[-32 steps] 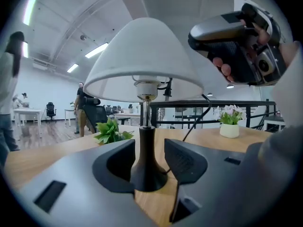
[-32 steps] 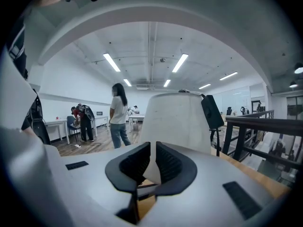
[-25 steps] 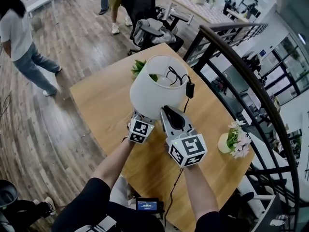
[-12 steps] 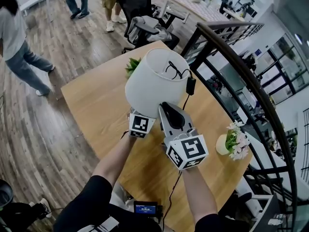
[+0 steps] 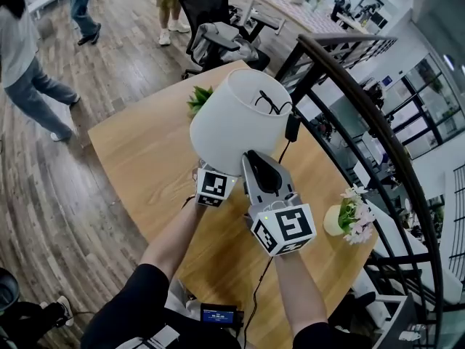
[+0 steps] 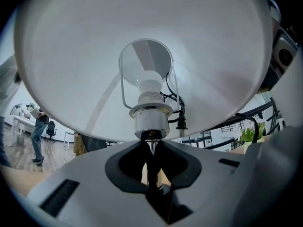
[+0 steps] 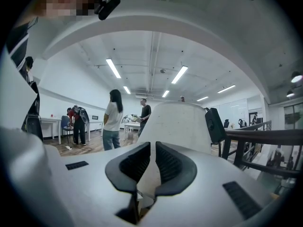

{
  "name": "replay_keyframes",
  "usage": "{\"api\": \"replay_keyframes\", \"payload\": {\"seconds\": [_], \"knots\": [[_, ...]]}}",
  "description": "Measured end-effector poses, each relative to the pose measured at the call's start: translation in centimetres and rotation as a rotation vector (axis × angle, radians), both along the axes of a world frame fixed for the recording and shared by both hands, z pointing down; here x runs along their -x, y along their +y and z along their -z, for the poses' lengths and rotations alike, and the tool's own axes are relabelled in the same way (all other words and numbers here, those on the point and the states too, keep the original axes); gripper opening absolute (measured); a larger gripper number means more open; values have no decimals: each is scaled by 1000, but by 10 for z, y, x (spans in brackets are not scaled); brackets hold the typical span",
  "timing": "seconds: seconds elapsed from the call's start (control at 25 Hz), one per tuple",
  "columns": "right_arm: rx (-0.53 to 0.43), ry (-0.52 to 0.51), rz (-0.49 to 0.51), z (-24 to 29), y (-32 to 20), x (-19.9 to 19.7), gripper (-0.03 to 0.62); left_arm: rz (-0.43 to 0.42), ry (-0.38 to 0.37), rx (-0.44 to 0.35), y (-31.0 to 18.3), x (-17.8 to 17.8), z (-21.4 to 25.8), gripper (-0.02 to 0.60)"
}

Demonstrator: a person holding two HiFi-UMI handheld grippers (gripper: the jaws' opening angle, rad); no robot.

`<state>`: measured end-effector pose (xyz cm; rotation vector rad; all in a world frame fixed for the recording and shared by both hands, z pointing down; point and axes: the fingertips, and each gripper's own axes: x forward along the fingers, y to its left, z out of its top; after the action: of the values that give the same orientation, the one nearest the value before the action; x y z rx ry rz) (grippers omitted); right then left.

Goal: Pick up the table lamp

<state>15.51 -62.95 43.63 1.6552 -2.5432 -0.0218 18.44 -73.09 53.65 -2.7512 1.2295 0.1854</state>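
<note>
The table lamp's white shade [image 5: 234, 124] stands tilted over the wooden table [image 5: 142, 158], its black cord [image 5: 267, 106] bundled in the open top and the plug [image 5: 292, 127] hanging at the right. My left gripper [image 6: 150, 157] reaches under the shade; its jaws have just been closing and now pinch the thin stem [image 6: 151, 148] below the chrome socket [image 6: 151, 122]. My right gripper [image 5: 252, 158] meets the shade's lower rim from the near side. In the right gripper view its pads [image 7: 168, 163] sit almost together with white shade [image 7: 182, 126] material filling the narrow gap.
A green plant [image 5: 197, 99] sits behind the shade. A pot of pale flowers [image 5: 350, 215] stands at the table's right edge, beside a dark curved railing [image 5: 367, 118]. An office chair [image 5: 218, 20] and walking people [image 5: 29, 71] are beyond the far side.
The shade has risen a little and leans more to the far right. The left gripper's marker cube sits slightly higher under it. The people in the background have walked on.
</note>
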Motion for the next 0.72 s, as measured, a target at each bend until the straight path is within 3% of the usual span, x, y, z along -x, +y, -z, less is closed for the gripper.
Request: {"api": "replay_keyframes", "payload": {"seconds": [0.4,0.72], "knots": [[-20,-17,-2,30,9,1,56,-31,-54,41,14,3,25,77],[-46,-18,14,95,44,9,55,-39,-76,107,55,12,83,77]]}}
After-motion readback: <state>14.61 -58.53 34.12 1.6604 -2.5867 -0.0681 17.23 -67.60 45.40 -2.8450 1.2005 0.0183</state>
